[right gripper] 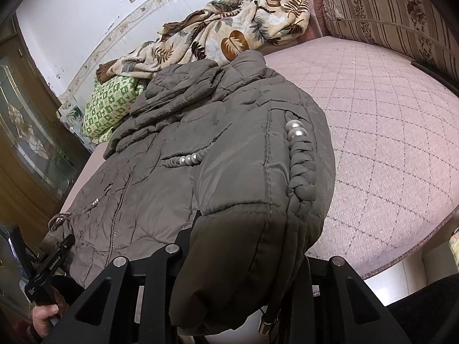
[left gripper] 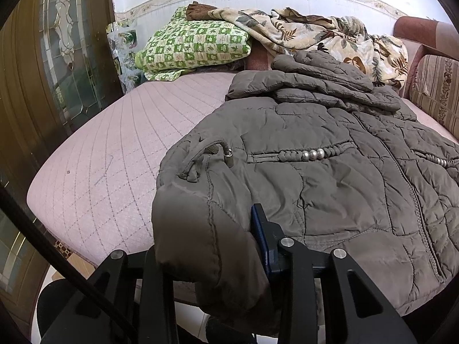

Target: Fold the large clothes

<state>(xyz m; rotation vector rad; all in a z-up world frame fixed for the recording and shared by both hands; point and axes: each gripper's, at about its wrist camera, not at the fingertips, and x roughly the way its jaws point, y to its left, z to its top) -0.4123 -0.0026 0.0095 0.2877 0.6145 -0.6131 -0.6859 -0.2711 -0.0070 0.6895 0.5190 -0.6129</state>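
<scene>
A grey-brown quilted jacket with pearl-trimmed pockets lies spread on a pink quilted mattress, hood toward the wall. My left gripper is shut on the jacket's lower left hem corner, and the fabric drapes over its fingers; one blue pad shows. My right gripper is shut on the jacket's lower right hem corner, bunched over the fingers with a pearl pocket trim on top. The left gripper also shows at the right wrist view's lower left, held in a hand.
A green checked pillow and a floral blanket lie at the head of the mattress. A striped cushion stands on the right. A wooden door with glass is at the left. Tiled floor shows below the mattress edge.
</scene>
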